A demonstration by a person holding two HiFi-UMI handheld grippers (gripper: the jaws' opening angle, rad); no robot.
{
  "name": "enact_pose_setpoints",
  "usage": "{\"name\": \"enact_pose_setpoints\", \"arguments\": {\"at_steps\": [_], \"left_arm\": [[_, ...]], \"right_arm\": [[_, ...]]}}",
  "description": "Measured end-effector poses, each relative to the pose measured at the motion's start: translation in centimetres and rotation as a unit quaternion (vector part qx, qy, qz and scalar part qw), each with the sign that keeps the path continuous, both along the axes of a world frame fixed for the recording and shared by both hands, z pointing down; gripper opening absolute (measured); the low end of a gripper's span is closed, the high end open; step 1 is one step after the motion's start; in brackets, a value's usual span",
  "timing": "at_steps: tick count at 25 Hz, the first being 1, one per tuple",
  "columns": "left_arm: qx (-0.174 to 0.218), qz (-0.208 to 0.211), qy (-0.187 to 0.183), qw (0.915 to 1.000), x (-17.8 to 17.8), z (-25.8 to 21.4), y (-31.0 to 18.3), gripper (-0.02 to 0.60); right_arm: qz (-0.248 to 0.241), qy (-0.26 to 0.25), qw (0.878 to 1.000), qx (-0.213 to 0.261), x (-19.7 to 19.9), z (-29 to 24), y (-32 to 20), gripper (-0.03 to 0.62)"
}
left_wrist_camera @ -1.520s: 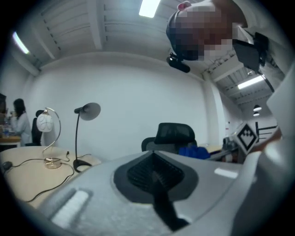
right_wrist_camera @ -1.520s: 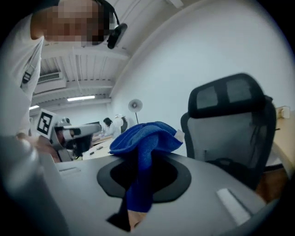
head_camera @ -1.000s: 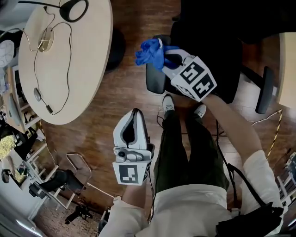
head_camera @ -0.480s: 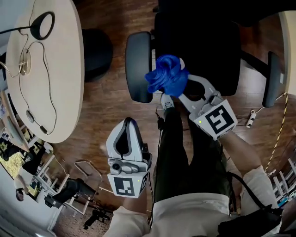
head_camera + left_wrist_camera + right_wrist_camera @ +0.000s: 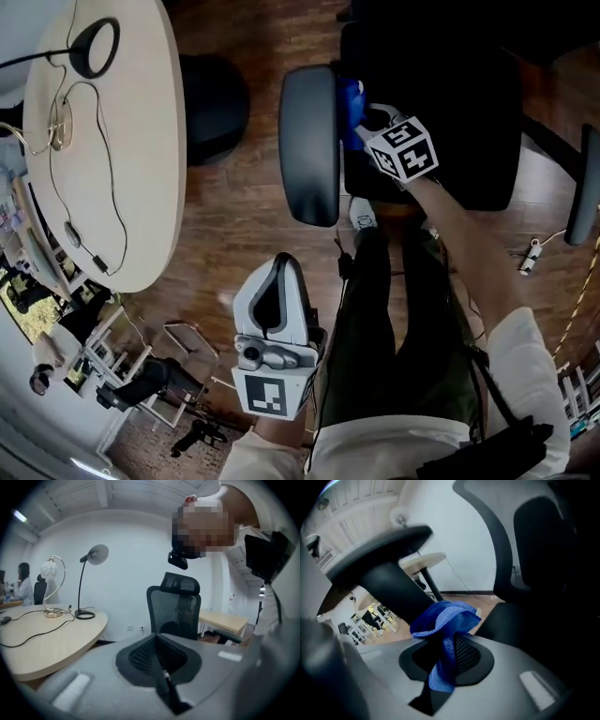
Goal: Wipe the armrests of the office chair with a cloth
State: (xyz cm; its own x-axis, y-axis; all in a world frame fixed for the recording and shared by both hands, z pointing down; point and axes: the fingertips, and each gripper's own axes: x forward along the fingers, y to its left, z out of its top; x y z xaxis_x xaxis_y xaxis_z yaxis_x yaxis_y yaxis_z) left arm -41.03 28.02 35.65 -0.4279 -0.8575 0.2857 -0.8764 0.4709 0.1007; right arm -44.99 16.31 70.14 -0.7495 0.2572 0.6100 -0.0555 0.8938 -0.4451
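Gripping the cloth [image 5: 440,618] in my right gripper [image 5: 447,660] beside the armrest [image 5: 309,141], left gripper [image 5: 158,658] closed empty; friction may pull it free.

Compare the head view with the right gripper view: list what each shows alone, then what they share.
Head view only: the left gripper and the table. Right gripper view only: the armrest's post, and how the cloth sits pinched in the right gripper. Shared: cloth, armrest, right gripper.
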Motion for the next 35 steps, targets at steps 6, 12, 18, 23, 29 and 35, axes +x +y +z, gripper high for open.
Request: {"name": "enact_pose_setpoints", "arguments": {"at_steps": [6,12,18,23,29,35], "left_arm": [[-0.017,0.019,-0.008,0.9996,-0.2,0.3,0.0,0.000],[0.010,0.087,-0.010,0.9961,1.9,-2.0,-5.5,0.000],[0.054,0.185,-0.003,0.9813,8.2,-3.5,-15.7,0.000],[0.058,0.233,0.003,0.9708,12.6,-3.8,-19.8,0.000],[0.048,0.256,0.005,0.9655,15.0,-3.1,-20.7,0.000],[0.048,0.270,0.015,0.9616,16.0,-2.6,-21.7,0.000]], "right_arm": [[0.052,0.005,0.998,-0.045,-0.1,1.6,-1.1,0.072],[0.178,-0.152,0.971,0.039,13.9,-20.4,-6.6,0.072],[0.326,-0.077,0.922,0.197,33.1,-31.1,-20.4,0.072],[0.370,-0.020,0.913,0.170,35.3,-26.1,-31.7,0.072],[0.388,0.011,0.907,0.165,38.3,-24.4,-29.5,0.071],[0.396,0.039,0.905,0.153,46.1,-26.4,-15.4,0.071]]}}
